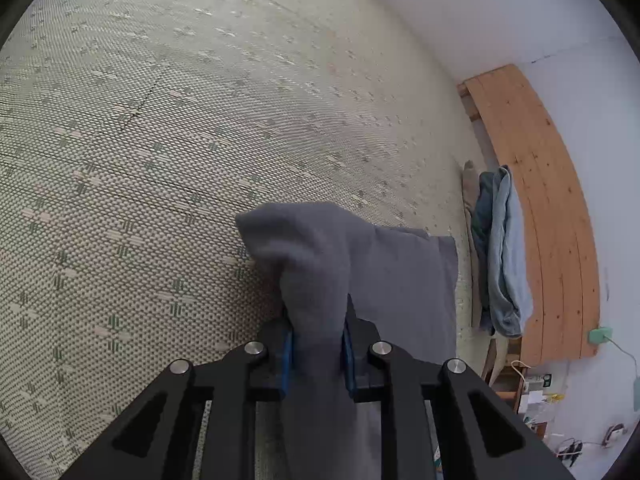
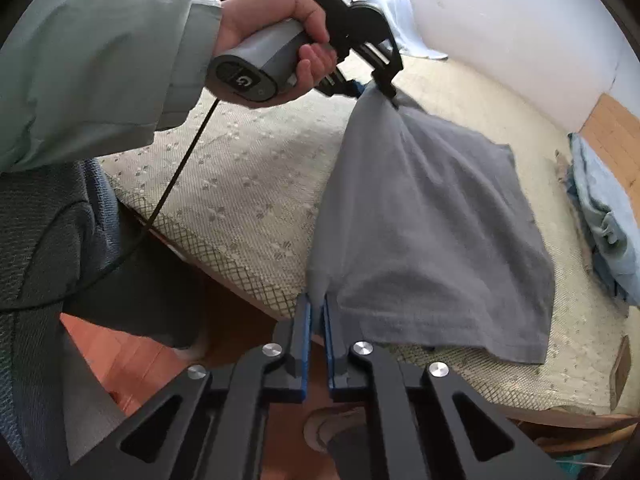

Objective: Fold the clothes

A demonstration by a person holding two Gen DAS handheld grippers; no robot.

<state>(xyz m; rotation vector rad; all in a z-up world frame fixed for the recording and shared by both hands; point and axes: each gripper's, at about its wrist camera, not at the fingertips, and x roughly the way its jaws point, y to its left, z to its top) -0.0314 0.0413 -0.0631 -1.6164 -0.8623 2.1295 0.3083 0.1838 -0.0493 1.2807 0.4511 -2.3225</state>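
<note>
A grey garment [image 2: 432, 232] is held up by two corners over a woven mat [image 2: 248, 200]. My left gripper [image 1: 318, 320] is shut on a bunched corner of the grey garment [image 1: 320, 264], which hangs down between its blue pads. In the right wrist view that same left gripper [image 2: 380, 88] is held by a person's hand [image 2: 276, 20] above the mat. My right gripper [image 2: 316, 308] is shut on the near corner at the mat's edge. The far part of the cloth rests on the mat.
A pile of blue and beige clothes [image 1: 496, 248] lies at the mat's right edge, beside a wooden board [image 1: 540, 200]. Pale bedding [image 2: 384, 4] sits at the far end. A sleeve [image 2: 100, 56] and a cable [image 2: 180, 168] cross the left. Red floor [image 2: 132, 360] shows below.
</note>
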